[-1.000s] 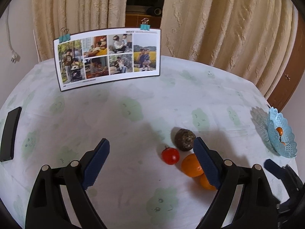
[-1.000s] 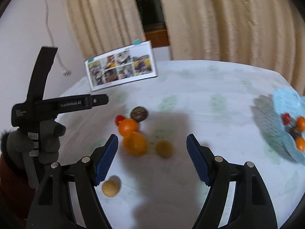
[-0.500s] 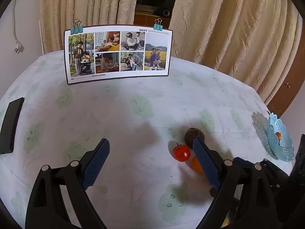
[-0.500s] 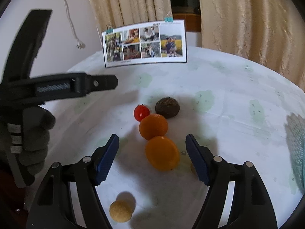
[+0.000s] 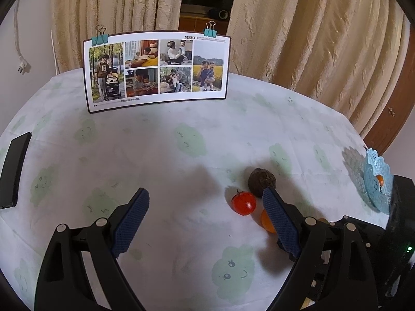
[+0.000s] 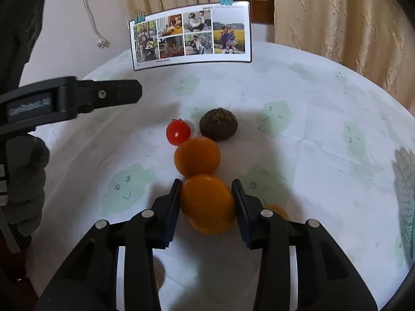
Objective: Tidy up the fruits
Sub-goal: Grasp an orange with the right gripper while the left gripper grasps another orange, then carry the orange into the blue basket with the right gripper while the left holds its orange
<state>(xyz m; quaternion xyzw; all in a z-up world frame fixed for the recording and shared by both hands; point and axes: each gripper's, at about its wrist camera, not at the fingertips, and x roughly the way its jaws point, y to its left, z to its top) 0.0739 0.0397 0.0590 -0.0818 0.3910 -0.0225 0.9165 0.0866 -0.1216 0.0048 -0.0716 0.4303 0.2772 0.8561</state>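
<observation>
Though pinching orange [image 6: 207, 203], right claw [image 6: 207, 202] narrow.

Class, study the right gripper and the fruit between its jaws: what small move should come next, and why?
Probably lift straight up. The right gripper has its jaws pressed on the nearest orange, which touches a second orange; the blue basket waits off right.

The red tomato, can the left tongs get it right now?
Probably yes. The left tongs are wide open and empty, and the red tomato sits on the table just ahead, slightly toward their right finger. Nothing covers it; the brown fruit only sits close behind.
</observation>
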